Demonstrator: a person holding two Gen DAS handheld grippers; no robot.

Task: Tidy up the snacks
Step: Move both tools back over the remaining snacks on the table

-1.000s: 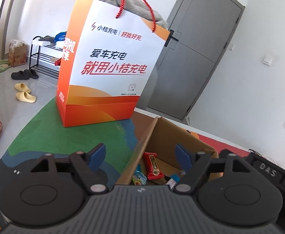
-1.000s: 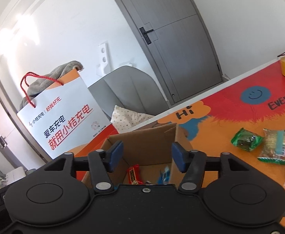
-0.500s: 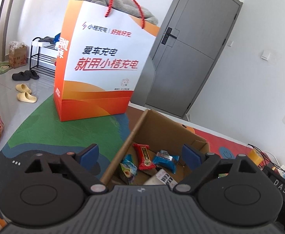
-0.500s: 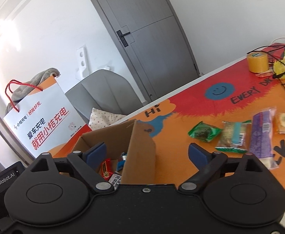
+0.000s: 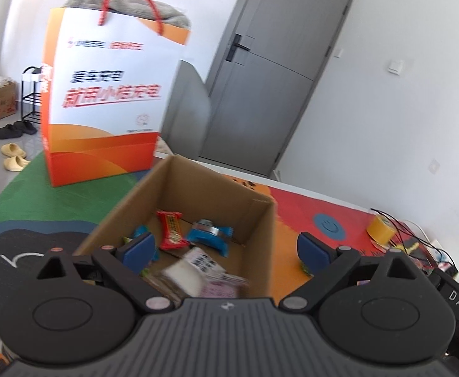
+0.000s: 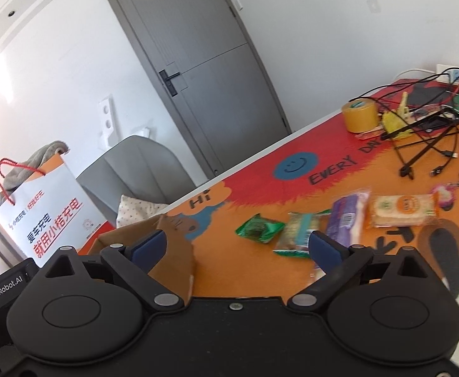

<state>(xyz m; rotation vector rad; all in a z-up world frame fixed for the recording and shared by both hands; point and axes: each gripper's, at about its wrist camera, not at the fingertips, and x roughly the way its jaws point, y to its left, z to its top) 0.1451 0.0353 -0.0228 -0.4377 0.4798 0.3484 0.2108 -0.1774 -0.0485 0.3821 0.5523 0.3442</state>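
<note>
Both grippers, left (image 5: 226, 248) and right (image 6: 237, 245), spread wide, gripped nothing; hovered over cardboard box (image 5: 198, 188); green snack packet (image 6: 259, 228) at right's 12 o'clock.

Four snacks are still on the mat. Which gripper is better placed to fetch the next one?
Right. The right gripper, jaws open, faces the green packet; the left gripper hangs over the box.

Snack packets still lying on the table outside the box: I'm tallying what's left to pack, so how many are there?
4, in a row right of the cardboard box: green packet, pale green packet, purple packet, orange cracker pack. The right gripper may hide others.
</note>
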